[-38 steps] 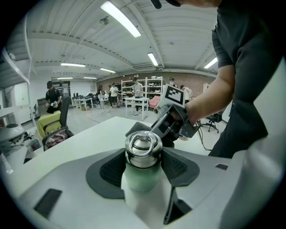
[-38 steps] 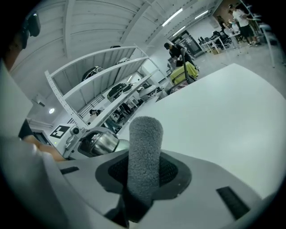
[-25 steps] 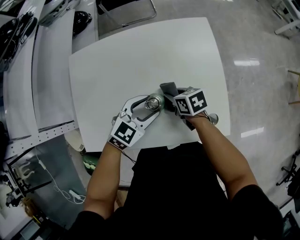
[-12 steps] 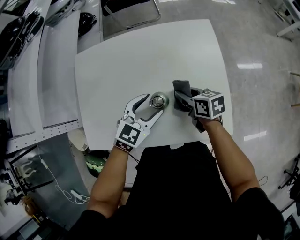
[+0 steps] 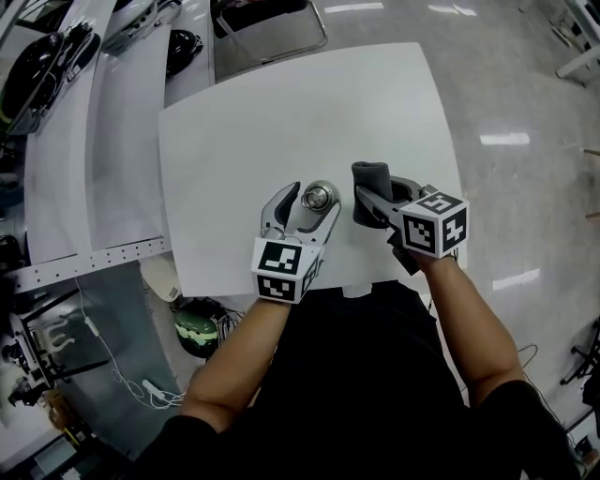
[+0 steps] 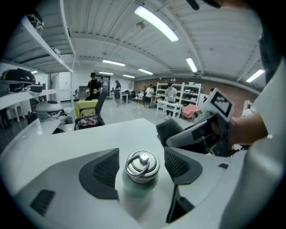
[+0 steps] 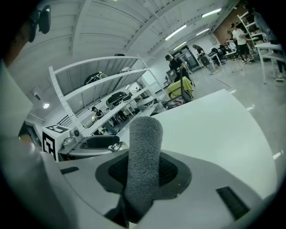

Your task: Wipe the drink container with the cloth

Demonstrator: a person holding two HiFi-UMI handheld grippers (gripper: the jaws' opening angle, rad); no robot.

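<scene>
A small green bottle point(image 5: 321, 196) with a steel ring-top cap stands upright near the front edge of the white table point(image 5: 281, 112). My left gripper point(image 5: 309, 197) straddles it. In the left gripper view the bottle point(image 6: 141, 169) sits between the two dark pads point(image 6: 102, 172) with a thin gap on each side; these jaws have just been opening and stand open. My right gripper point(image 5: 371, 200) is just right of the bottle and apart from it. It is shut on a folded grey cloth point(image 5: 371, 176), which stands up between its jaws point(image 7: 144, 147).
A chair point(image 5: 267, 23) stands beyond the table's far edge. White benches and a shelf with dark helmets point(image 5: 47, 56) line the left side. Bare floor lies to the right. People stand far off in the background hall.
The right gripper has lifted the cloth away from the bottle, up and to the right. The left gripper has rolled about its axis and its jaws have widened around the bottle.
</scene>
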